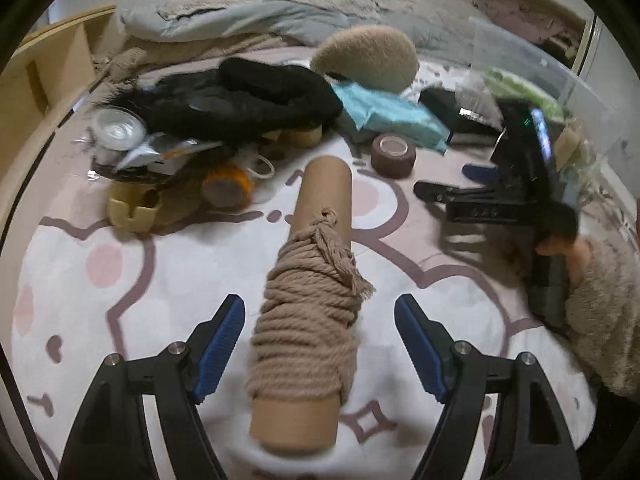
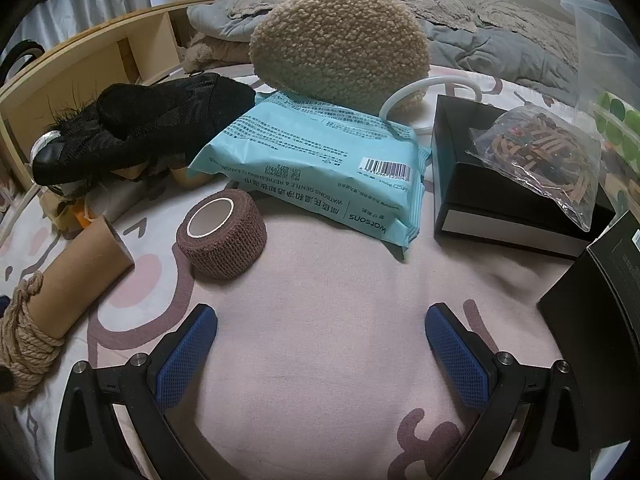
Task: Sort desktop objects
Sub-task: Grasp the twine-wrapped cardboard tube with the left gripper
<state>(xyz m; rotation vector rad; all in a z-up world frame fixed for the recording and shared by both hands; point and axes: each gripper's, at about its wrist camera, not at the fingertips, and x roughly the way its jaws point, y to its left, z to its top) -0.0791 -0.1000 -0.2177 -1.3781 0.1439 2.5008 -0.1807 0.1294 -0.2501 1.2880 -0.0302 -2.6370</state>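
A bed point(image 2: 320, 360) with a pink-and-white patterned cover carries the clutter; grey bedding point(image 1: 248, 20) is heaped at its far end. A round fleecy cushion point(image 2: 340, 44) sits behind a pale blue pack of wipes point(image 2: 316, 168), the pack's far edge touching it. To the left lies a heap of black clothing point(image 1: 240, 100); to the right, a black box point(image 2: 500, 184) with a clear bag of rubber bands point(image 2: 540, 156) on its lid.

Cardboard tube point(image 1: 308, 280), wound with tan rope point(image 1: 308, 328), lies on the cover between the fingers of the left gripper point(image 1: 320, 344). The fingers are spread, with a gap on each side of the rope, touching neither.

Right gripper point(image 2: 320, 344): fingers spread wide over bare cover, holding nothing. It also shows in the left view, blurred, with a fleecy sleeve point(image 1: 600, 320) behind it.

Roll of brown bandage point(image 2: 222, 232) stands on end just in front of the wipes, near the tube's far end.
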